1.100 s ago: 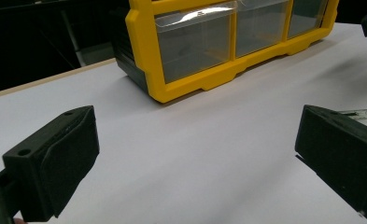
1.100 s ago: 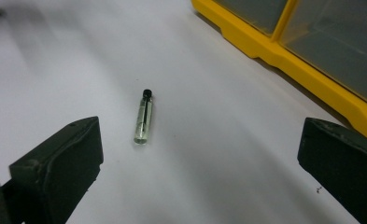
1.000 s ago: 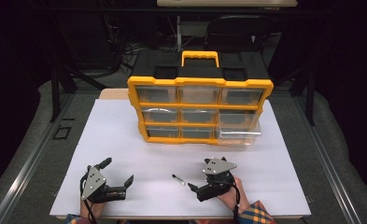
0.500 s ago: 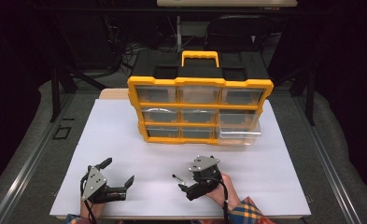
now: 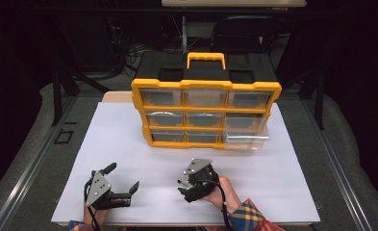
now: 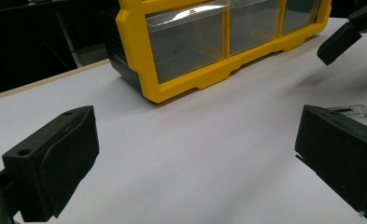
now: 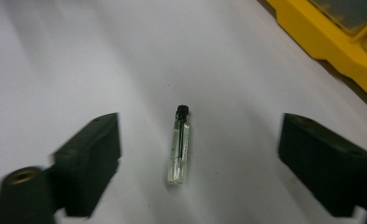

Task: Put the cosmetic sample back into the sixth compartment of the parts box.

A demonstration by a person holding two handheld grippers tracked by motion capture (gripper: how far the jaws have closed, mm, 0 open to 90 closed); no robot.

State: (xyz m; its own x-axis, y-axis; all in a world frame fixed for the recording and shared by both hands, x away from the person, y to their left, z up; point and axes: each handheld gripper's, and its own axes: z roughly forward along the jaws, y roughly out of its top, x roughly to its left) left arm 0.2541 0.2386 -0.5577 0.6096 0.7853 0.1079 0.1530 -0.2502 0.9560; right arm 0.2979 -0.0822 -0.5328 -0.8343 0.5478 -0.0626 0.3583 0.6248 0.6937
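No writing to read anywhere: the yellow organizer [image 5: 206, 113] carries no legible label, its clear drawers are blank, and the small glass vial [image 7: 179, 144] at frame centre bears no print either.

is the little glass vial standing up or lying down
Lying down. In the right gripper view the vial rests flat on the white table, black cap pointing away, between the right gripper's closing jaws, which don't touch it.

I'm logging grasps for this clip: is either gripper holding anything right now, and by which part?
Nothing is held. The small vial lies flat on the white sheet between the right gripper's jaws, which have just been closing but don't touch it. The left gripper is open.
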